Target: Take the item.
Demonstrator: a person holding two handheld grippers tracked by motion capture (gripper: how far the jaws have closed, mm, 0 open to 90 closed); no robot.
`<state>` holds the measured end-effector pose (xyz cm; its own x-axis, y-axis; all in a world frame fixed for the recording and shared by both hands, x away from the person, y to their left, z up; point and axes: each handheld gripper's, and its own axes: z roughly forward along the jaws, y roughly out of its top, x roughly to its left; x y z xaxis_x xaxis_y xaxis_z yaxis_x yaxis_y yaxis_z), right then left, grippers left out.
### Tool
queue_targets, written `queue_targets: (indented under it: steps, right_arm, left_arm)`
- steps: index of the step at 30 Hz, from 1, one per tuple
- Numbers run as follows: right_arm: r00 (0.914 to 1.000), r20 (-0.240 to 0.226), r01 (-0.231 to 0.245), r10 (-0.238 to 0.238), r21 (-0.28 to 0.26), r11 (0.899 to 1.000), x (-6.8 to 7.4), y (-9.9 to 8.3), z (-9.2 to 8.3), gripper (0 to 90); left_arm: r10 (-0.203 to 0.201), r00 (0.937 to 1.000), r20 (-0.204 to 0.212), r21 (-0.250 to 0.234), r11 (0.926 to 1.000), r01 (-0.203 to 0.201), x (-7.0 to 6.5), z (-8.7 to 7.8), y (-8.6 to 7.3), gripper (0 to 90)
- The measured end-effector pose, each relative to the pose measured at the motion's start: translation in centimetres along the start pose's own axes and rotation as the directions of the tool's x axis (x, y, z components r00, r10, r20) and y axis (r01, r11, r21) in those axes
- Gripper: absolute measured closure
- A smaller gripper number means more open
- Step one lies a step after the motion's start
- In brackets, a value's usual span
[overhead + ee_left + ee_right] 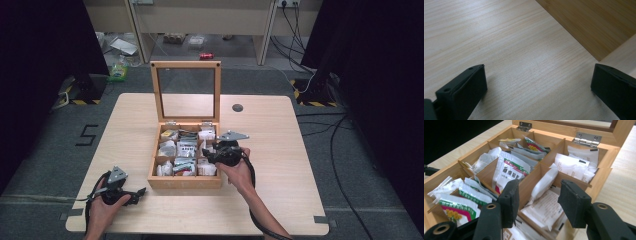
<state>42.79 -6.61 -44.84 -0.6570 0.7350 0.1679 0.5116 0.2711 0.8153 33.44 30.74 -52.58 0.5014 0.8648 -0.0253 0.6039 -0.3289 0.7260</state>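
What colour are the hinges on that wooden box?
Silvery metal; the hinges show best in the right gripper view, along the back edge of the box.

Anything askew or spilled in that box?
One white packet leans tilted over the divider, between the right gripper's jaws, instead of lying flat. The other sachets sit loosely piled in the wooden box's compartments; nothing has spilled onto the table.

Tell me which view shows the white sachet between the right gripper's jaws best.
The right gripper view: the white sachet stands tilted in a right-hand compartment of the wooden box, between the right gripper's half-open jaws, untouched. The high view makes the sachets small pale shapes. The left gripper view gives a box corner.
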Motion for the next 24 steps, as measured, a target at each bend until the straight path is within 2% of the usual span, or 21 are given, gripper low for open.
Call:
queue_targets:
  steps: [4,8,14,20,24]
  right_arm:
    - [1.0,0.006,0.007,-0.007,0.011,1.0,0.2,0.5,0.8,53.2]
    - [0.9998,0.019,0.004,-0.005,0.044,0.999,0.5,0.7,1.6,55.2]
    - [0.9997,0.025,-0.008,0.006,0.07,0.998,0.3,0.7,2.6,60.1]
    - [0.9995,0.031,0.007,-0.01,0.097,0.995,0.1,0.7,3.1,68.5]
    - [0.9998,0.021,-0.003,0.001,0.095,0.995,0.0,0.7,3.2,76.6]
  left_arm:
    - [0.001,1.0,0.0,0.001,1.0,-0.001,0.0,0.0,0.0,0.0]
    - [0.001,1.0,-0.001,0.001,1.0,-0.001,0.0,0.0,0.0,0.0]
    - [0.003,1.0,-0.001,0.002,1.0,-0.003,0.0,0.0,0.0,0.0]
    - [0.002,1.0,-0.001,0.001,1.0,-0.002,0.0,0.0,0.0,0.0]
    - [0.003,1.0,0.0,0.001,1.0,-0.003,0.0,0.0,0.0,0.0]
